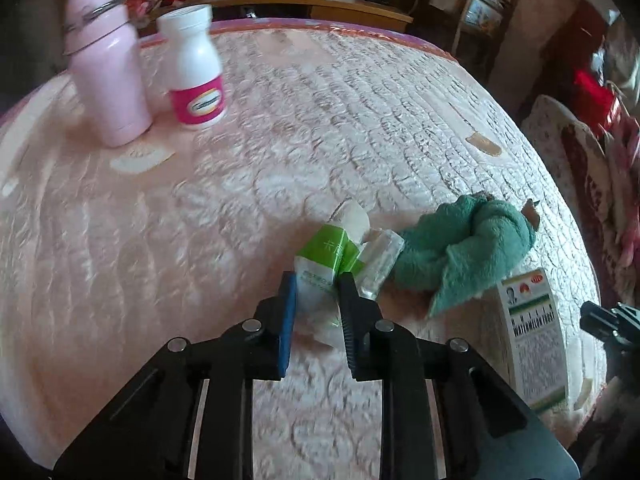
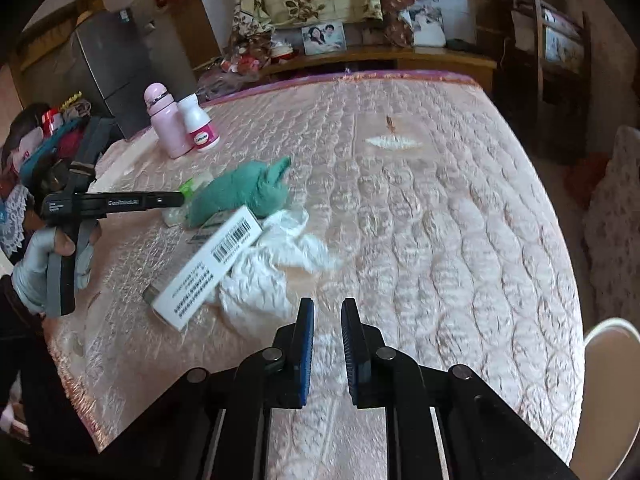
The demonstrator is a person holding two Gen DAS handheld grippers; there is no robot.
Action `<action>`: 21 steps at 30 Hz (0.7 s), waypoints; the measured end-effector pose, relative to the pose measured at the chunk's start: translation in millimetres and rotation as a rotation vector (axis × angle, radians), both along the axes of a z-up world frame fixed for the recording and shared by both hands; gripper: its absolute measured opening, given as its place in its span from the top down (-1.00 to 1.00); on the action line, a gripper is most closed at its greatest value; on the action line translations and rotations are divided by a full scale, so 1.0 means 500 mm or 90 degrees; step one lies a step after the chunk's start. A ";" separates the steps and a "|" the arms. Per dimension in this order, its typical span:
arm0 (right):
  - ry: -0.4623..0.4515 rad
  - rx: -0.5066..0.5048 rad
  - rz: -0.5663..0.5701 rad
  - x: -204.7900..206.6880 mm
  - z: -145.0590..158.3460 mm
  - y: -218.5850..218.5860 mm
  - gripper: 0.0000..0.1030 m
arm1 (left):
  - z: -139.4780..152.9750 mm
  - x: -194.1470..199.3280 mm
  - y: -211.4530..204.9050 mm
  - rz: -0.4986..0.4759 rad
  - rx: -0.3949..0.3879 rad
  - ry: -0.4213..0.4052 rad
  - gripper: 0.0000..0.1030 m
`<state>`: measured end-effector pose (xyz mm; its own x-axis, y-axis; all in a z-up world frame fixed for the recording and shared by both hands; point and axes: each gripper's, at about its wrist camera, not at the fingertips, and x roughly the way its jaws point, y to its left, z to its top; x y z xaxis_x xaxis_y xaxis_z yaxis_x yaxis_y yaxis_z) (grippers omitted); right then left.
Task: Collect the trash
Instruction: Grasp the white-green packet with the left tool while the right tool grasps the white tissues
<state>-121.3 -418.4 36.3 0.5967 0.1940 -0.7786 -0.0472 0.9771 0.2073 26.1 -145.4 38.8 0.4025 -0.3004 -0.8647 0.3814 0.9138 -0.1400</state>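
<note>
On the quilted pink mattress (image 2: 440,220) stand two containers — one pale pink steel flask (image 1: 106,68) and one white plastic pill bottle with a magenta label (image 1: 196,68). There are two cardboard cartons — one green-and-white (image 1: 326,256), one long and white (image 2: 208,264). One green towel (image 1: 468,248) and one crumpled white plastic bag (image 2: 272,272) lie there too.

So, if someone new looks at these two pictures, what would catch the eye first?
Probably the left gripper, closed on a green and white packet at the near edge of the pink quilted bed, right beside a crumpled teal towel. Next, the pink flask and the white bottle standing together at the far left corner.
</note>
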 end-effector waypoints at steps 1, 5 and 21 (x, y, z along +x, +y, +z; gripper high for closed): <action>0.001 0.002 0.004 0.001 -0.001 0.001 0.74 | 0.004 -0.008 0.007 0.011 0.003 -0.001 0.65; 0.007 0.000 0.035 0.014 -0.012 0.036 0.17 | 0.019 -0.047 0.040 0.044 -0.006 0.002 0.66; -0.014 0.031 0.110 0.064 -0.035 0.129 0.82 | -0.007 -0.125 0.050 0.054 0.012 0.005 0.34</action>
<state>-89.2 -353.9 19.0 0.5682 0.3322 -0.7528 -0.2190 0.9429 0.2508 -36.2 -120.4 35.1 0.4184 -0.2486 -0.8736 0.3008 0.9454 -0.1250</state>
